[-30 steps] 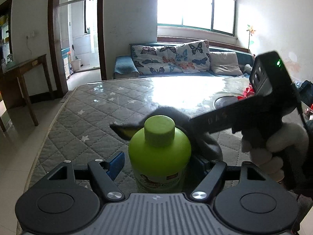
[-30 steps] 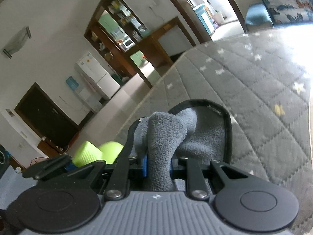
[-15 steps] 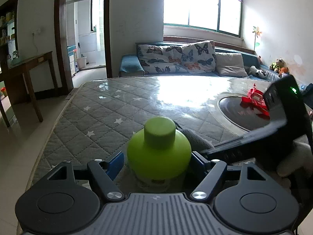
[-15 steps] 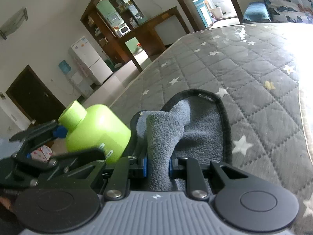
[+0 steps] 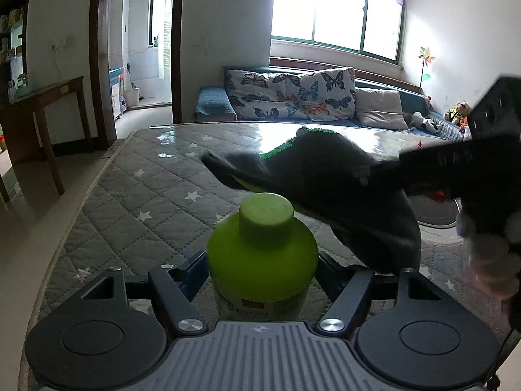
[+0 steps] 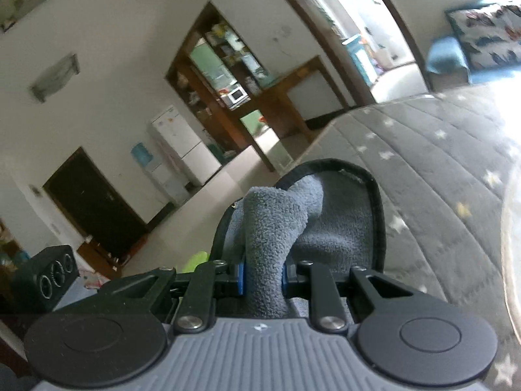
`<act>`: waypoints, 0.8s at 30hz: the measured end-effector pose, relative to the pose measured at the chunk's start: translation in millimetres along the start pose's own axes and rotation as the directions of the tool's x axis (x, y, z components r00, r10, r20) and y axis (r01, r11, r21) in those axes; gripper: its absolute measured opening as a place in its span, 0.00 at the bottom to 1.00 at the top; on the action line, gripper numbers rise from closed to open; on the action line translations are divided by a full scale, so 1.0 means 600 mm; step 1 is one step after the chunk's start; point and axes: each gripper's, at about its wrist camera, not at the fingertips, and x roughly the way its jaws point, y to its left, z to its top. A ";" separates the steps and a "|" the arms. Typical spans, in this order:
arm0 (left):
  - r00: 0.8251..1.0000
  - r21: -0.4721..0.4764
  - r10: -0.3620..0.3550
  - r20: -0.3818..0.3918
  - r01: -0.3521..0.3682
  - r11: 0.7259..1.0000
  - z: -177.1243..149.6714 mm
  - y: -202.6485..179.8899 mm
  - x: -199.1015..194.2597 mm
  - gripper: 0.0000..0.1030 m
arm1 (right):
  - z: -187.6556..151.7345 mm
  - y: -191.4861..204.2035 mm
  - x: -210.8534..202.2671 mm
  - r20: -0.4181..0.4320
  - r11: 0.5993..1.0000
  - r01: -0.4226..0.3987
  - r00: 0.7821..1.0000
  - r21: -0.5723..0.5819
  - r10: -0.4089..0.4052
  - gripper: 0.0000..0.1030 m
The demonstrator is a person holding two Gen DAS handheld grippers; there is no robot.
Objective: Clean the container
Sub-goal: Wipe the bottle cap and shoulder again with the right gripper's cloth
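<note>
Green bottle held upright, cloth raised beside it.
The left tool (image 5: 262,260) is clenched on the bottle (image 5: 263,254), cap up, above the quilted surface (image 5: 146,202). The right tool (image 6: 263,272) grips a grey cloth (image 5: 325,182), just above and right of the bottle's cap.

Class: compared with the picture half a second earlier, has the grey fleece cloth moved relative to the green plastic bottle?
Yes. The grey fleece cloth has risen from beside the green plastic bottle to above its cap.

A home living room: a sofa (image 5: 325,104) with butterfly cushions (image 5: 289,96) sits under a far window (image 5: 338,9), a quilted table (image 5: 146,195) stands near, and a fridge (image 6: 185,150) and cluttered shelves (image 6: 224,65) stand to the left.
</note>
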 end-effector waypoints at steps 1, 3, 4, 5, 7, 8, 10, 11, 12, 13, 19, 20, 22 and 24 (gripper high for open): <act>1.000 0.006 0.001 0.001 -0.001 1.000 0.000 -0.001 0.000 0.71 | 0.005 0.001 0.005 -0.004 1.000 -0.005 1.000 -0.009 0.005 0.18; 1.000 0.017 0.004 0.003 -0.004 1.000 0.000 -0.002 -0.001 0.71 | 0.009 0.002 0.022 -0.026 1.000 -0.010 1.000 -0.023 0.010 0.18; 1.000 0.019 0.005 0.004 -0.005 1.000 0.000 -0.001 -0.001 0.71 | 0.009 0.002 0.029 -0.032 0.999 -0.011 0.999 -0.030 0.010 0.18; 1.000 0.021 0.005 0.004 -0.005 1.000 0.001 -0.001 -0.002 0.71 | 0.010 0.002 0.035 -0.030 0.999 -0.011 0.999 -0.031 0.010 0.18; 1.000 0.023 0.005 0.005 -0.005 1.000 0.001 -0.001 -0.002 0.71 | 0.013 -0.005 0.043 -0.031 1.000 -0.013 0.999 -0.012 0.012 0.18; 1.000 0.024 0.003 0.005 -0.003 1.000 0.001 -0.001 -0.002 0.71 | 0.013 -0.008 0.046 -0.034 1.000 -0.006 0.999 -0.005 0.006 0.18; 1.000 0.026 0.002 0.006 -0.002 1.000 0.000 -0.001 -0.002 0.73 | 0.013 -0.015 0.053 -0.042 1.000 0.006 0.999 0.008 -0.006 0.18; 1.000 0.027 0.002 0.006 -0.003 1.000 0.000 -0.002 -0.001 0.73 | 0.014 -0.018 0.057 -0.046 1.000 0.013 0.999 0.014 -0.012 0.18; 1.000 0.027 0.003 0.007 -0.003 1.000 -0.001 -0.002 -0.001 0.73 | 0.012 -0.021 0.057 -0.049 1.000 0.019 0.999 0.018 -0.018 0.18; 1.000 0.026 0.001 0.008 -0.001 1.000 -0.001 -0.002 -0.001 0.73 | 0.009 -0.024 0.054 -0.052 0.999 0.026 0.998 0.020 -0.025 0.18; 1.000 0.016 -0.001 0.009 0.001 1.000 -0.002 0.001 -0.003 0.73 | -0.010 -0.037 0.039 -0.067 0.997 0.066 0.996 0.030 -0.063 0.18; 1.000 0.014 0.000 0.010 0.000 1.000 -0.002 0.001 -0.003 0.73 | -0.013 -0.040 0.036 -0.069 0.997 0.072 0.995 0.032 -0.070 0.18; 1.000 0.007 0.006 0.010 -0.006 1.000 -0.002 0.000 -0.002 0.73 | -0.019 -0.044 0.031 -0.074 0.996 0.085 0.994 0.035 -0.083 0.18; 1.000 -0.011 0.012 0.009 -0.012 1.000 -0.002 -0.001 0.000 0.73 | -0.026 -0.049 0.026 -0.079 0.994 0.099 0.992 0.038 -0.095 0.18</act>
